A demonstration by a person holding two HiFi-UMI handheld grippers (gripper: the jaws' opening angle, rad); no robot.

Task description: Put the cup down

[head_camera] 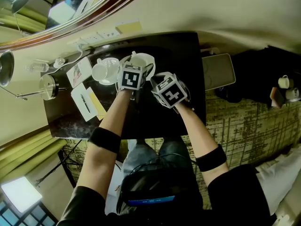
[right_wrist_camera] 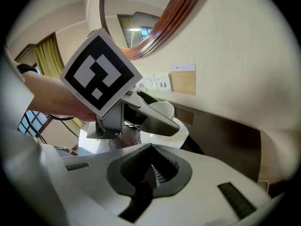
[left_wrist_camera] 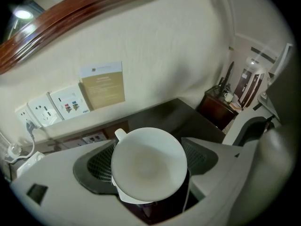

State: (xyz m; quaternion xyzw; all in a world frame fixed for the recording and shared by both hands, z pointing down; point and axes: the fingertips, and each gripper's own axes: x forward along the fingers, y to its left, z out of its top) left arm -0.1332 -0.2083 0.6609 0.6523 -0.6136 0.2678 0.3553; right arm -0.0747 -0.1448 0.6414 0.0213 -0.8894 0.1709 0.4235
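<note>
**Head view:** The left gripper [head_camera: 136,66] is reaching to the far side of the dark table [head_camera: 188,55], with its jaws sitting around the white cup [head_camera: 146,59]. The right gripper [head_camera: 159,81] is hovering just beside it, on its right. A second white cup [head_camera: 105,71] is standing near, to the left of the first. Papers [head_camera: 84,100] are lying further left.

**Left gripper view:** The jaws are standing wide, and the pads [left_wrist_camera: 96,166] are pressing on the cup [left_wrist_camera: 149,166] from both sides. The cup is sitting upright with its mouth facing the camera and its handle [left_wrist_camera: 120,134] pointing toward the wall. A white saucer [left_wrist_camera: 123,197] is showing its rim underneath. Wall sockets [left_wrist_camera: 51,107] and a tan card [left_wrist_camera: 103,84] are sitting on the wall behind.

**Right gripper view:** The right gripper [right_wrist_camera: 153,166] is keeping its jaws fully together, with nothing between them. Beyond them, the left gripper [right_wrist_camera: 157,121] is holding the cup [right_wrist_camera: 162,108] over the saucer [right_wrist_camera: 181,133]. I cannot tell whether the cup's base is touching the saucer.
</note>
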